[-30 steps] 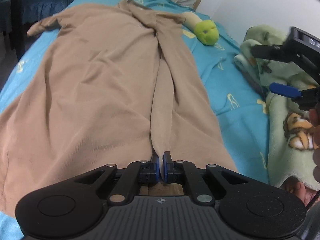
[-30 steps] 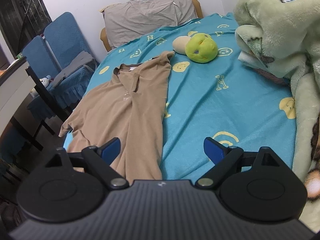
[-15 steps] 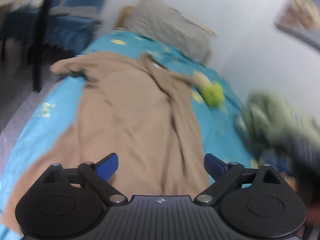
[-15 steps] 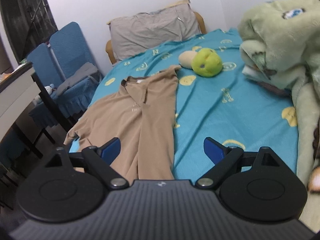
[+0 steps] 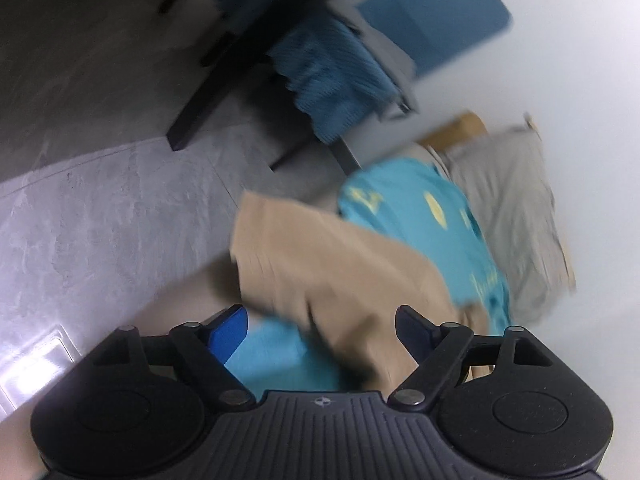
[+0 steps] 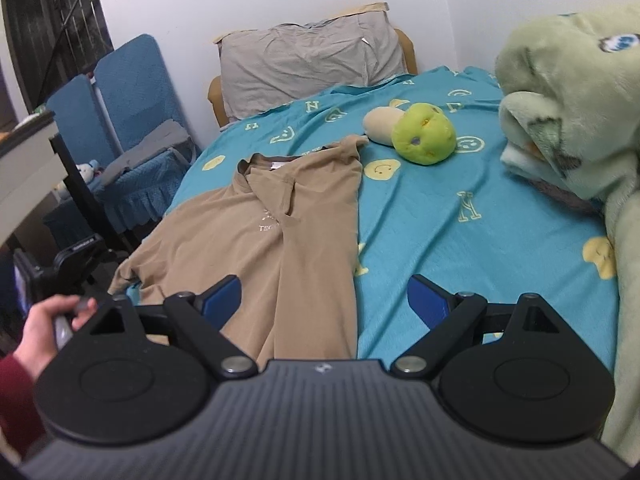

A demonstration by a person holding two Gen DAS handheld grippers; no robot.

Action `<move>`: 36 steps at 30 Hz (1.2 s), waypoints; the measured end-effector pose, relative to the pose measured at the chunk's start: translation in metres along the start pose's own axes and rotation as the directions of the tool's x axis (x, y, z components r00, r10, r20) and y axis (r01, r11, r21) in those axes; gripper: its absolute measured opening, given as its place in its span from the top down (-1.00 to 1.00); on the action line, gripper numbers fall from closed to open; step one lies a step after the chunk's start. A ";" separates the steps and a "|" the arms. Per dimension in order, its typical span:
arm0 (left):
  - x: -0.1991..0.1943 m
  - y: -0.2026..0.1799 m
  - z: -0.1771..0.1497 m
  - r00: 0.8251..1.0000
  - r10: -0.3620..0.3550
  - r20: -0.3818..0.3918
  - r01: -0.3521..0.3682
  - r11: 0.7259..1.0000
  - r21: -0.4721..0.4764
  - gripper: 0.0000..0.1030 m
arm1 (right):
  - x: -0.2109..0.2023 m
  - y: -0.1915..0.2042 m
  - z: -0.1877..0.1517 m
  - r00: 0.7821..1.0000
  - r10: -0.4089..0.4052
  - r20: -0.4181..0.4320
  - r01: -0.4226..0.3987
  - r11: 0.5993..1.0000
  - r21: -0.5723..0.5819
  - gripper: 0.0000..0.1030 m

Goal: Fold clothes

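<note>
Two claws: left claw (image 5: 322,326) and right claw (image 6: 325,300), both spread wide with nothing between the blue pads.
Shirt: tan shirt (image 6: 264,232) lies on the left half of the bed (image 6: 460,208), collar toward the far pillow (image 6: 312,60), its right side folded inward over the body, hem at the near edge under the right claw.
Left sleeve: reaches the bed's left edge and droops slightly over it.
Right wrist view only: whole bed, green plush toy (image 6: 424,132) with a cream part just right of the collar, and a pale green blanket (image 6: 580,120) heaped along the right side.
Also right view only: a hand (image 6: 48,320) in a red sleeve at the near left, gripping the other device's handle beside the bed.
Left wrist view only: tilted and blurred; it shows grey floor (image 5: 100,200), black furniture legs, and a blue chair (image 5: 400,28) with a fringed cover.
Left view, shirt: tan cloth (image 5: 340,272) on the bed's left edge, in front of the open left claw; whether they touch cannot be told.
Open room: bare blue sheet between shirt and blanket, wide and flat.
Tight side: left of the bed, blue chairs and a dark-legged desk (image 6: 24,168) stand near.
</note>
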State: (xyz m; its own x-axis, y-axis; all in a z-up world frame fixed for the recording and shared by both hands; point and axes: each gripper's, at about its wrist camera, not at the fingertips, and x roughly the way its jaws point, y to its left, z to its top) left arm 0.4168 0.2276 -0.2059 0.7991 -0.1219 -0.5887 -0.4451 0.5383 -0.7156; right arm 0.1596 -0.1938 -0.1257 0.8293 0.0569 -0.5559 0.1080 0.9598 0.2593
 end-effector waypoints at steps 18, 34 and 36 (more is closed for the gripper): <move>-0.051 -0.143 -0.002 0.966 -0.100 0.238 -0.079 0.761 0.643 0.94 | -0.005 -0.021 0.009 1.000 -0.026 0.008 0.025 0.992 0.122 -0.77; 0.011 -0.265 -0.230 0.971 -0.192 -0.142 0.197 0.311 0.930 0.74 | 0.001 -0.058 0.018 0.994 -0.105 0.027 0.097 0.971 0.220 -0.77; 0.002 -0.254 -0.229 0.975 -0.175 -0.136 0.188 0.330 0.925 0.23 | 0.003 -0.063 0.019 0.995 -0.099 0.033 0.088 0.968 0.237 -0.77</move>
State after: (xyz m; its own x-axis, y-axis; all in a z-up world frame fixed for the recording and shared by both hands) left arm 0.4390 -0.1005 -0.1113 0.8021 -0.3262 -0.5003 0.3770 0.9262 0.0005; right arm 0.1657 -0.2596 -0.1291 0.8321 -0.0470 -0.5526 0.3074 0.8685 0.3889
